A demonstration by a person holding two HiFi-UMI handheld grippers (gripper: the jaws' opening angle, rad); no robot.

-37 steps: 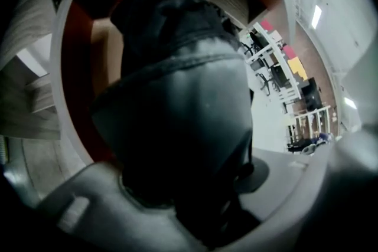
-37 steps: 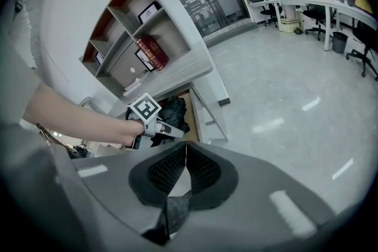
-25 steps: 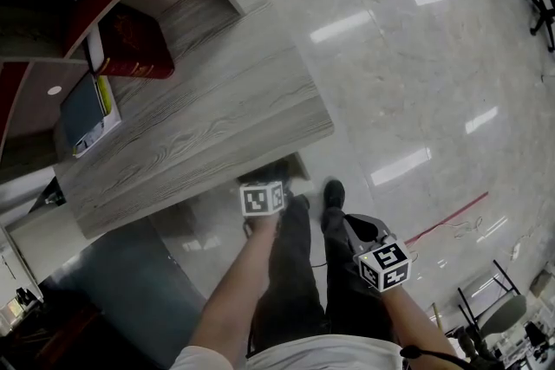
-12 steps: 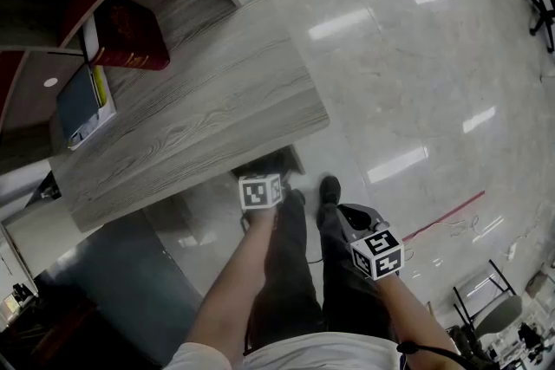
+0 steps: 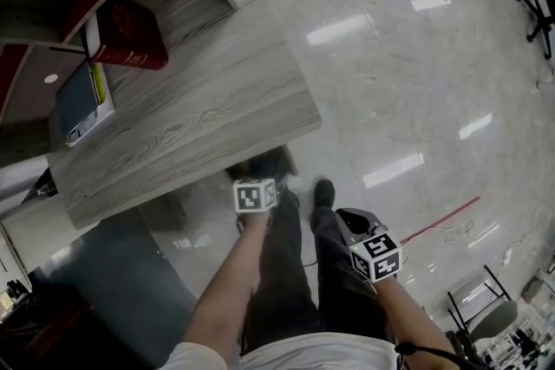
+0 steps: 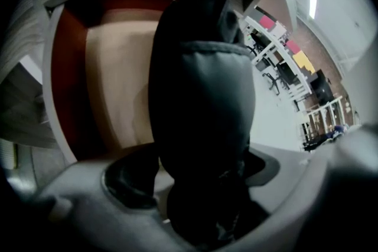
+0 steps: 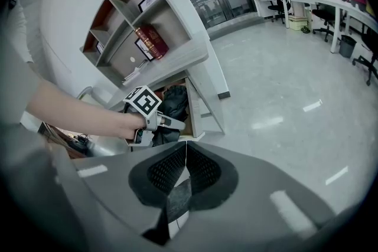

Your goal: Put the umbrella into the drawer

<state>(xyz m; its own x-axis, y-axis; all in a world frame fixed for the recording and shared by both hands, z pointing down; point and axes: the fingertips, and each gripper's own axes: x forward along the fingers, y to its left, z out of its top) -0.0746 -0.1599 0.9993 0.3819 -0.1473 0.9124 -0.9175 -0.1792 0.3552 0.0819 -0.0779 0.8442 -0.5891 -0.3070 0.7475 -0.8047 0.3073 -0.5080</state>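
I'm releasing the black, fabric-sleeved folded umbrella (image 6: pixel 201 103) at the open tan-bottomed wooden drawer (image 6: pixel 115 85).
My left gripper (image 7: pixel 171 123) has just been spreading its jaws, standing clear of the umbrella, which is seemingly resting in the drawer; my right gripper (image 7: pixel 185 171) is hanging pressed together, empty.

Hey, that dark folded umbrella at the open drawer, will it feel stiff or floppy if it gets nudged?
Probably soft outside, stiff inside: the umbrella has a puffy, creased fabric cover yet holds a straight column shape. Its rounded body may roll on the smooth floor of the drawer.
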